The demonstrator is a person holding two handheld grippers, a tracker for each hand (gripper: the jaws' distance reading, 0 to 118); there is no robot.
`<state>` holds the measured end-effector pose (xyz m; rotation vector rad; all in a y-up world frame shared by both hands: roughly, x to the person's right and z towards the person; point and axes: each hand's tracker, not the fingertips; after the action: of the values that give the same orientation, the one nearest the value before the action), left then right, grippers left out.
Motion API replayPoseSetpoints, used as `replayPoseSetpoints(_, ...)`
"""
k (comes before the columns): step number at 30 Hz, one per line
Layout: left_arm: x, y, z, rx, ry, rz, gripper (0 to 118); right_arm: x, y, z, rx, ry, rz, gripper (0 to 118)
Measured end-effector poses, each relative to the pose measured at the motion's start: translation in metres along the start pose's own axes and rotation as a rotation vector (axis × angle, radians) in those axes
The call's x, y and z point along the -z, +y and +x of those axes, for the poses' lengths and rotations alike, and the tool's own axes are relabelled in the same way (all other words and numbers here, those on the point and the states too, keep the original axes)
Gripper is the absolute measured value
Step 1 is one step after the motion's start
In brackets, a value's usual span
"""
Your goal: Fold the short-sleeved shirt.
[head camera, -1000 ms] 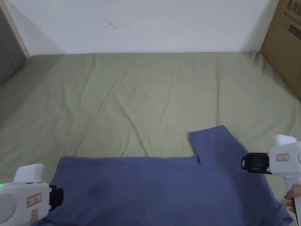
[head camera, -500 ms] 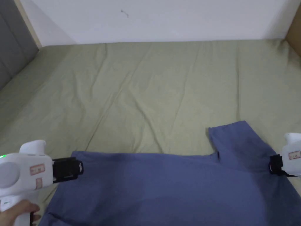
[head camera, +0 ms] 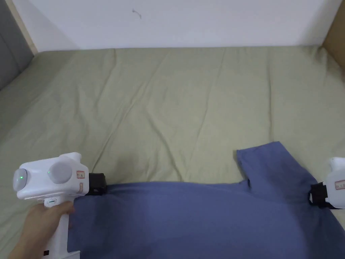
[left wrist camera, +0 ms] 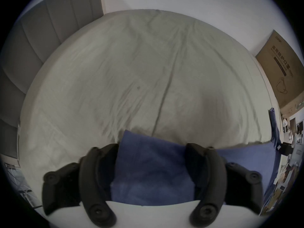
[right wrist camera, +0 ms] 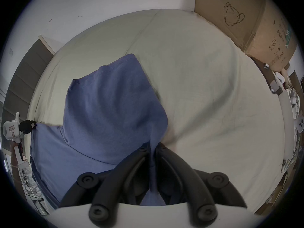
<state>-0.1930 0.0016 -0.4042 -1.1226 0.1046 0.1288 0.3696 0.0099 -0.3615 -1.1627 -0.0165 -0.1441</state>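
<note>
Headboard [left wrist camera: 32, 39]: grey and padded, at the left end of the bed
Left hand [head camera: 37, 226]: it grips the white handle of the left claw
Left claw [left wrist camera: 152, 162]: jaws stand wide apart, the blue cloth lies between them but they do not press it; in the head view it is at the far left corner of the shirt
Shirt [head camera: 188, 219]: blue, spread on the near part of the bed, one short sleeve [head camera: 266, 168] points to the far side on the right
Bed sheet [head camera: 175, 108]: pale green with long creases, covers the bed under the shirt
Right claw [right wrist camera: 153, 146]: jaws nearly together, a ridge of the blue cloth pinched between them, at the right shoulder of the shirt
Cardboard box [right wrist camera: 246, 17]: brown, stands at the right end of the bed, against the white wall [head camera: 175, 23]
</note>
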Motion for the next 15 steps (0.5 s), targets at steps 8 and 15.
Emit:
replayPoseSetpoints(8,-0.076,-0.005,0.008,0.171,-0.055,0.082,2,-0.048,-0.006,0.004,0.055,0.099,0.062,5)
replayPoseSetpoints(15,-0.161,-0.043,-0.016,0.169,-0.077,0.183,2,-0.129,-0.045,0.008,0.018,0.14,0.161,5)
